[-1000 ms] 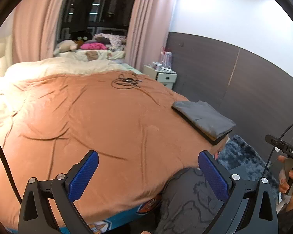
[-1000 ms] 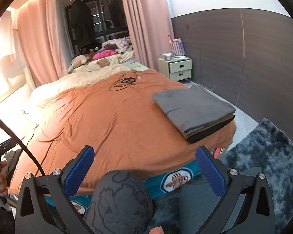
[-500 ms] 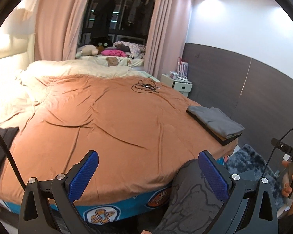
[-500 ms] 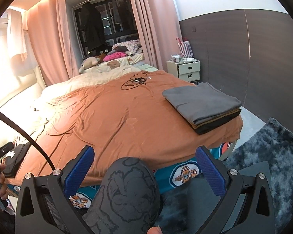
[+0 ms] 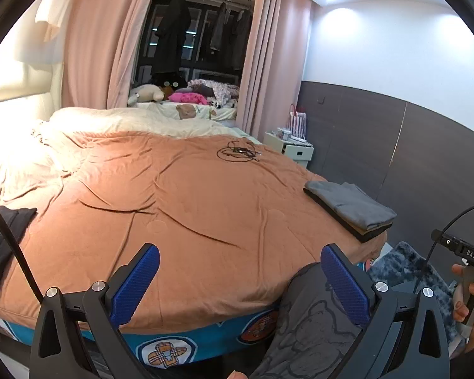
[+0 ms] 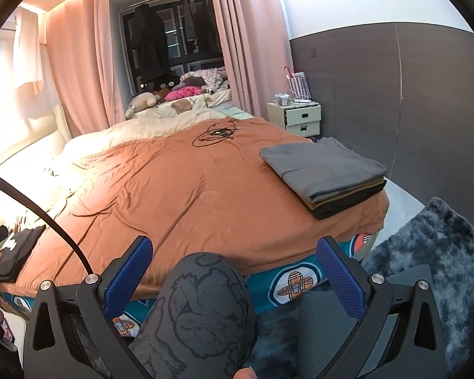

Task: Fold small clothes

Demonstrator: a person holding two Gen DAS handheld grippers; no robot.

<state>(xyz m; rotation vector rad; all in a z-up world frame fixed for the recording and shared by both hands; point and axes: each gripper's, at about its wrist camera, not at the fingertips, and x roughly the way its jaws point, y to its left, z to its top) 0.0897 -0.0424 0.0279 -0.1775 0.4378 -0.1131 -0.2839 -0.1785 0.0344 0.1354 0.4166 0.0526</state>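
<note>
Folded stack [image 6: 324, 170] lies lengthwise along the bed's [image 6: 205, 189] right edge

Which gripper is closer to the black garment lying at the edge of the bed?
Left. The black garment lies just to the left of the left gripper. From the right gripper it sits farther off to the left. Both grippers are open and empty.

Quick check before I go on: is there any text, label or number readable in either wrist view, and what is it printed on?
"DAS": white letters on the black bar of the handheld device at the right edge of the left wrist view.
White print on the black garment at the bed's left edge: too small to read.
Crossed-plaster badges on the teal bed sheet: pictures only, no words.
Nothing else is legible.
</note>
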